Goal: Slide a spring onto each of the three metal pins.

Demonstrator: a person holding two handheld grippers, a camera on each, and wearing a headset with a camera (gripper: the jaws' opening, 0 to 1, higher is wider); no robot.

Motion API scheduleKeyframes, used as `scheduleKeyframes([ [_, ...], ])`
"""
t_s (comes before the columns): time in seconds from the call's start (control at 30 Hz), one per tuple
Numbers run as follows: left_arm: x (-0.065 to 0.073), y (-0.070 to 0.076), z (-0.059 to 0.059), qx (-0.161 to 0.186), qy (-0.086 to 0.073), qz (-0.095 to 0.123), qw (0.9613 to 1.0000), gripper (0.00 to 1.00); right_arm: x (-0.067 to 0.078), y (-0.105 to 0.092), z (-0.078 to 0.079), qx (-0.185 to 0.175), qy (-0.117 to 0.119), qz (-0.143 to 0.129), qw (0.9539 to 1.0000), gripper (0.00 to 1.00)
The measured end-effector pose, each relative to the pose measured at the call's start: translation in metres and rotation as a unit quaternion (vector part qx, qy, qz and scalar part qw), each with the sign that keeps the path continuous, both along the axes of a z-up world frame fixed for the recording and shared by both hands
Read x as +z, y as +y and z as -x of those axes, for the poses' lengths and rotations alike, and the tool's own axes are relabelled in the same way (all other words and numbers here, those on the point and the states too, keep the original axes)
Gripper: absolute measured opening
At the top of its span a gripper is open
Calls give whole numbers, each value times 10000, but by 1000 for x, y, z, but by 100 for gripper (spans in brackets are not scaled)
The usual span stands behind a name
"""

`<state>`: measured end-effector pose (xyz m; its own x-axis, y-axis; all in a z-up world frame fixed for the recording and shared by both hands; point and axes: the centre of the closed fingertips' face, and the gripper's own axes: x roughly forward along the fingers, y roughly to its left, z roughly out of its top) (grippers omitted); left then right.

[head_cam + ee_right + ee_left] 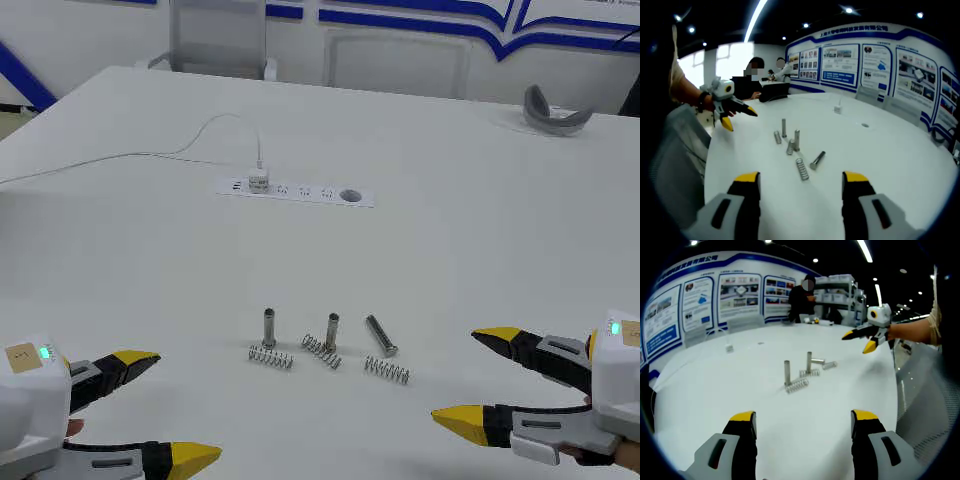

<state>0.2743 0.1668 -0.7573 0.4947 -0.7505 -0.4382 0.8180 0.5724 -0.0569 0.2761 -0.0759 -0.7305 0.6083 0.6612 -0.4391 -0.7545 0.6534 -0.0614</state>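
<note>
My left gripper (182, 406) and right gripper (458, 374) hover low over the near edge of the white table (480, 220), jaws spread wide, holding nothing. Just beyond them lie the left spring (271, 356), middle spring (321, 351) and right spring (387, 370), all flat. Directly behind these, the left pin (268, 327) and middle pin (331, 331) stand upright and the right pin (380, 335) lies on its side. Farther back sits a power strip (295, 191) with a white cable (150, 153).

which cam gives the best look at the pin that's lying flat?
Head view: the lying pin shows full length from above, nothing in front. Right gripper view shows it clearly too, at a lower angle. Left gripper view shows it small and far, beside an upright pin.
</note>
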Motion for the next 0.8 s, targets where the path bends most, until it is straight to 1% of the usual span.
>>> scheduleKeyframes([
  [0.37, 0, -1, -1, -4, -14, -3, 10000, 78, -1, -2, -1, -79, 41, 9, 10000, 66],
  [0.8, 0, -2, 0, -7, -29, 2, 10000, 78, 7, -2, -8, -221, 49, -49, 9997, 62],
])
